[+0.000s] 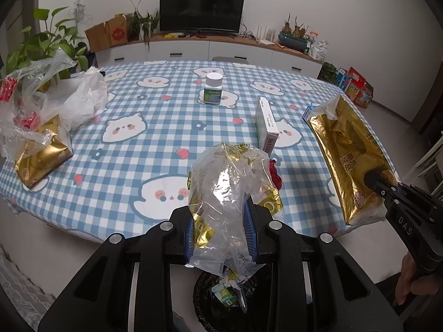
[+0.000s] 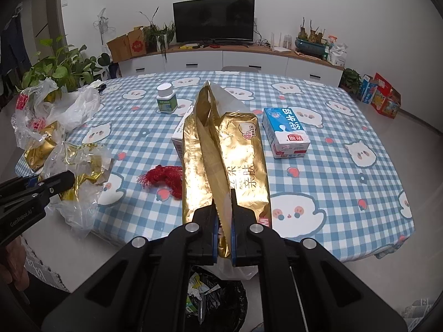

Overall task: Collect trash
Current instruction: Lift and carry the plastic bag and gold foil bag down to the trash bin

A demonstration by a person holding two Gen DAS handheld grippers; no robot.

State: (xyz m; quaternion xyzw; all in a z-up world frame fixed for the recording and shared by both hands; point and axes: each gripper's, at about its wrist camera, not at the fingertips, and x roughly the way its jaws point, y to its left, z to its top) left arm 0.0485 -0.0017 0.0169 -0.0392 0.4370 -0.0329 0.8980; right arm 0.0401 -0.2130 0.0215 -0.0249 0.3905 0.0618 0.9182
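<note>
Both grippers hang over the black-lined bin [image 2: 218,298] below the tabletop [image 2: 346,182] edge, ready to drop: left gripper [image 1: 221,229] jaws clamped on a crumpled clear wrapper [image 1: 224,193], right gripper [image 2: 224,232] jaws pinching a gold tissue pack [image 2: 224,160]

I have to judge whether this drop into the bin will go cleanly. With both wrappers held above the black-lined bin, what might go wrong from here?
1. The long gold foil wrapper in the right hand-held gripper reaches far beyond the black-lined bin; it may tip outside.
2. The crumpled clear plastic bag in the left hand-held gripper is light and may cling.
</note>
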